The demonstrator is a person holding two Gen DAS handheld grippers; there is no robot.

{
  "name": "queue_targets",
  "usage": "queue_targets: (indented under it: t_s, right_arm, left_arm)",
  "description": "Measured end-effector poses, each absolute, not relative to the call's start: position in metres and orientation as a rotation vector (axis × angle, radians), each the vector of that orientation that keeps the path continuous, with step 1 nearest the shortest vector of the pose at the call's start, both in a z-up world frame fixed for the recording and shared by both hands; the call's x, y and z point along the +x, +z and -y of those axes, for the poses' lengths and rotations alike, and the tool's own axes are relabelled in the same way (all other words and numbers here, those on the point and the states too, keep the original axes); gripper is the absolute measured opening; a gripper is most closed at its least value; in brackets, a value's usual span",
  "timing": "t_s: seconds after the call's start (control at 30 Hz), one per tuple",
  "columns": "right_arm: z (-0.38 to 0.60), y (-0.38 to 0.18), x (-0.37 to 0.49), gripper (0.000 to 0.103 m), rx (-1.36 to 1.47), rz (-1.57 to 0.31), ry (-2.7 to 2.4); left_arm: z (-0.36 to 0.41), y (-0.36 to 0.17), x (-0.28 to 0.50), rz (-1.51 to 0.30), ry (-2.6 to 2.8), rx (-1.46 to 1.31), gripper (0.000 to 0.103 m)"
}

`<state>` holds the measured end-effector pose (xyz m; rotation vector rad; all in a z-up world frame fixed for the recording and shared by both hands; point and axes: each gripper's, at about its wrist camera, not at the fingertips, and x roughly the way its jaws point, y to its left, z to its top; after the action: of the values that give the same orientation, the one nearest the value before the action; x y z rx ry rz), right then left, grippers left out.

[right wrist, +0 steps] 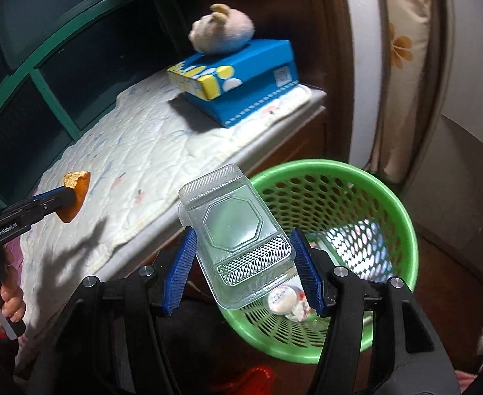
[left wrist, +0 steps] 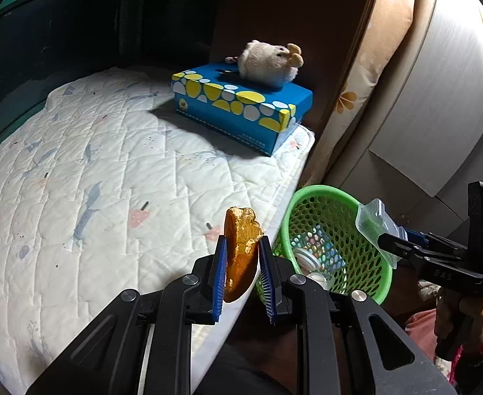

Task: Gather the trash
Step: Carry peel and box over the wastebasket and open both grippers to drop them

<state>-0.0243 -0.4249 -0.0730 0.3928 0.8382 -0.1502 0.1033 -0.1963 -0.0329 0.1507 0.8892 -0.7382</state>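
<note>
Basket (right wrist: pixel 337 253) is what my next move is turning on: in the right wrist view the green mesh wastebasket is sitting at about four o'clock from the clear plastic clamshell container (right wrist: pixel 238 233), its open mouth partly under it. I am gripping that container across its short sides with the right gripper (right wrist: pixel 243 268), its long axis running up toward eleven o'clock, away from the blue pads. The right hand is the nearer one to the rim and is pitching the gripper steeply down.

In the left wrist view the left gripper (left wrist: pixel 241 275) is clenching a torn orange piece of bread (left wrist: pixel 241 250), standing on end above the edge of the quilted mattress pad (left wrist: pixel 109 171); the basket is lying at three o'clock from it, just beside. I judge both pieces are ready for dropping once each is over the opening
</note>
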Motion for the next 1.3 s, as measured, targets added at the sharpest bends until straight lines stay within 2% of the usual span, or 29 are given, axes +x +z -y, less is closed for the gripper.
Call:
queue_targets:
  t_s: [0.43, 1.3]
  right_arm:
    - [0.46, -0.111, -0.054, 0.059, 0.487, -0.891, -0.248]
    - [0.475, -0.101, -0.071, 0.062, 0.532, -0.852, -0.277]
  left_arm:
    - [0.246, -0.048, 0.087, -0.938, -0.81, 0.196, 0.019]
    - [0.3, -0.054, 0.069, -0.965, -0.901, 0.241, 0.019]
